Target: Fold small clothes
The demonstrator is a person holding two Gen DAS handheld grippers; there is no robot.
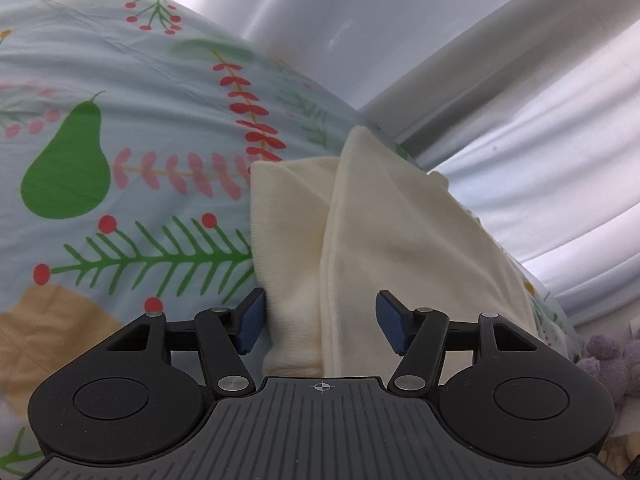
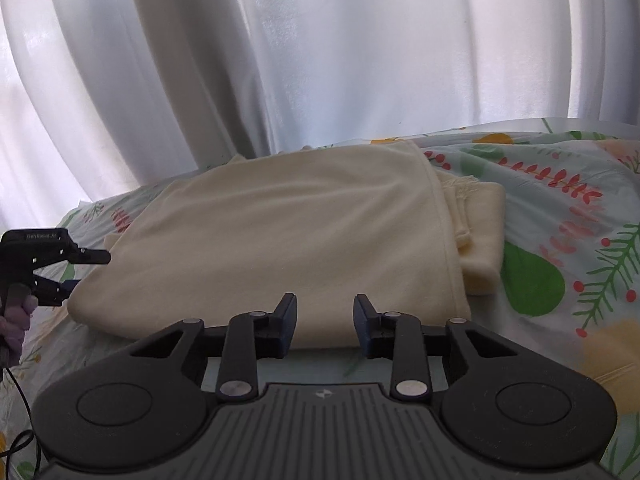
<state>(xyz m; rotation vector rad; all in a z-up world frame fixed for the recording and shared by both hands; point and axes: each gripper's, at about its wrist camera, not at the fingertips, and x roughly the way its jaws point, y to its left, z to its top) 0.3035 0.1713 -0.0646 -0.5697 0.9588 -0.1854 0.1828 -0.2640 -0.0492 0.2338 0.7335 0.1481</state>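
The left gripper has its blue-padded fingers spread wide apart, nothing pinched between them; the right gripper likewise stands released, its fingers parted with a clear gap. The cloth is a cream, soft-knit garment, folded into a broad flat rectangle with smooth shallow creases across its top layer and a stitched hem running down one side; a second, thicker folded layer with a frayed bit of edge sticks out from beneath that hem. It lies on a bed sheet printed with green pears, red berries and fern sprigs, close to the sheet's far edge, where white curtains hang behind. In the left wrist view the cloth runs lengthwise straight out from between the open fingers, its near end reaching into the gap; whether it touches either pad I cannot tell. In the right wrist view the cloth's near fold lies just ahead of the fingertips, and the left gripper shows at the cloth's left corner, open.
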